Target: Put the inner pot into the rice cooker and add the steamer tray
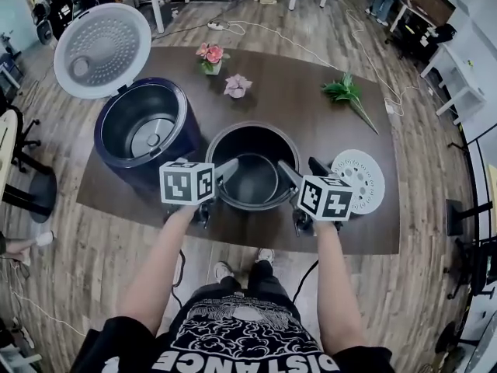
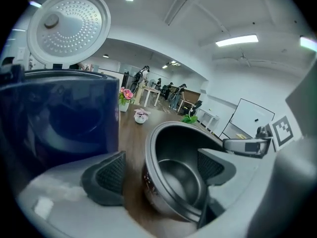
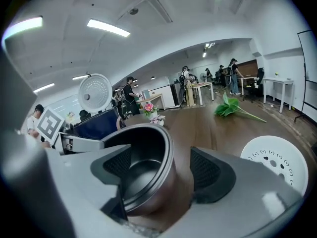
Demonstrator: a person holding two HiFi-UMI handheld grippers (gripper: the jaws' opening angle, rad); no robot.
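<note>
Jaws wide on both, nothing pinched yet; left hand-held gripper (image 2: 161,163) and right hand-held gripper (image 3: 159,166) each straddle opposite walls of the inner pot (image 1: 252,171), upright on the counter (image 1: 295,92). Open rice cooker (image 1: 144,127) sits just left of it, nearer the left one; steamer tray (image 1: 359,179) lies off right.

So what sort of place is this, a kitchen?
Probably not a kitchen: it looks like an open-plan office or lab. White desks and a whiteboard stand around, cables trail over the wood floor, and the rice cooker sits on a dark table.
</note>
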